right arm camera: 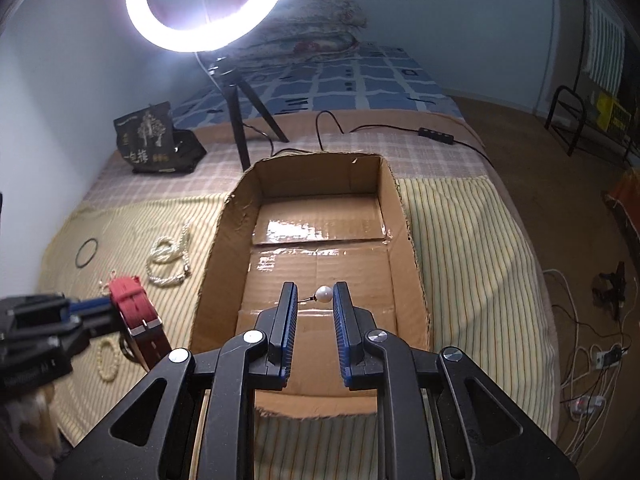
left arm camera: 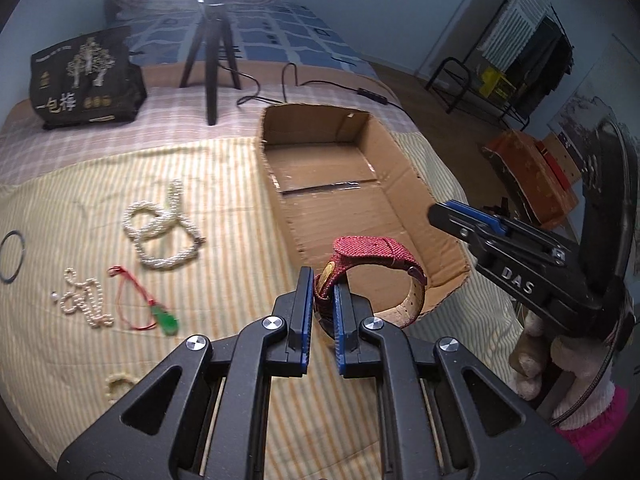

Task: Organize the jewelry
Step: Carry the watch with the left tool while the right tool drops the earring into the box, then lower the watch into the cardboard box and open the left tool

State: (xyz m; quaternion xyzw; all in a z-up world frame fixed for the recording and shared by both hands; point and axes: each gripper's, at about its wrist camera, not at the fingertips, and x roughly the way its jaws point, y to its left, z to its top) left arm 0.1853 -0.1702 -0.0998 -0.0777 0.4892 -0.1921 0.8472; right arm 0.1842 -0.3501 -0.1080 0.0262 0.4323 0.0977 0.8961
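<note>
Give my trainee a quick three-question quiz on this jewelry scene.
1. True or false: the left gripper grips the red-strap watch.
2. Which item sits between the right gripper fingers? A) pearl earring B) jade pendant C) black ring
3. Fill in: the cardboard box floor appears ____.

Key: 1 true; 2 A; 3 bare, nothing resting on it.

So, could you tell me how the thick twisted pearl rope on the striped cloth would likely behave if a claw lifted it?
The twisted pearl rope lies in loose overlapping loops, so it would probably drape and sag rather than hold shape. Its round, glossy beads may slip between flat pads. Several strands bundled together suggest it is fairly heavy for its size.
</note>
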